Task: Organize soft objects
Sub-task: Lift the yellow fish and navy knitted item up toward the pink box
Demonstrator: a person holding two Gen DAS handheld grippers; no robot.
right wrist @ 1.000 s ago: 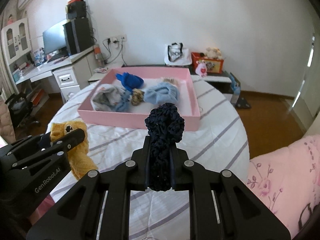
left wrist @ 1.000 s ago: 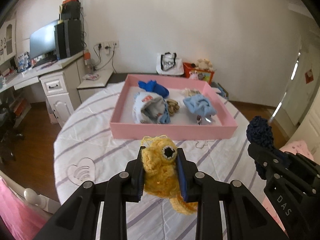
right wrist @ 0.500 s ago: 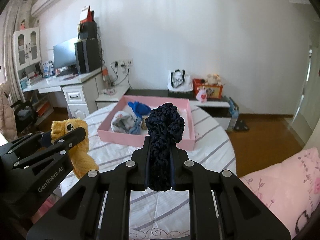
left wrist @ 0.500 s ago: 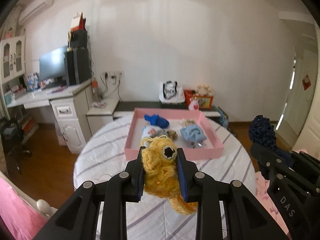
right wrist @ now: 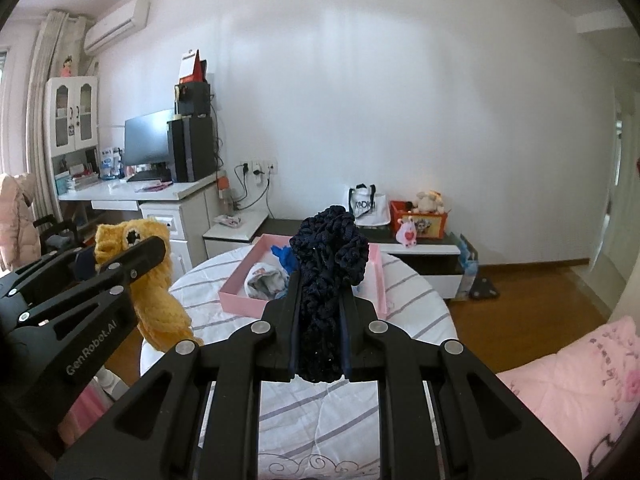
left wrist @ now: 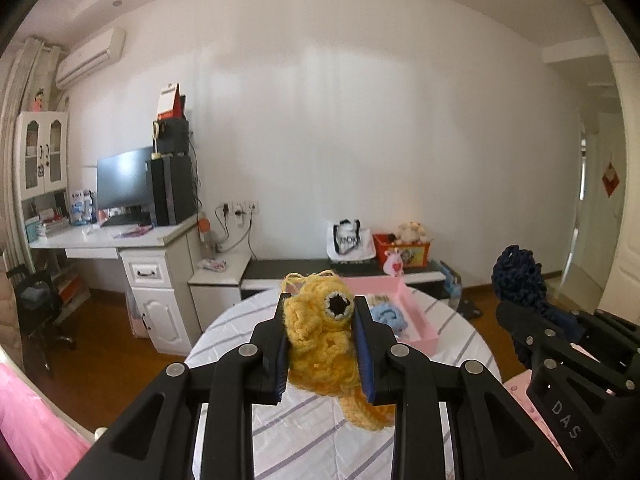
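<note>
My left gripper is shut on a yellow crocheted toy with a black eye; it also shows in the right wrist view. My right gripper is shut on a dark navy crocheted piece, also seen at the right of the left wrist view. Both are held high above the round striped table. The pink tray sits at the table's far side and holds a blue cloth, a grey-white cloth and a light blue cloth.
A white desk with a monitor stands at the left. A low dark bench with a white bag and an orange box runs along the back wall. A pink quilt lies at the right.
Both grippers have risen and pulled back from the table with their crocheted pieces still held. The tray now looks smaller and farther away.
</note>
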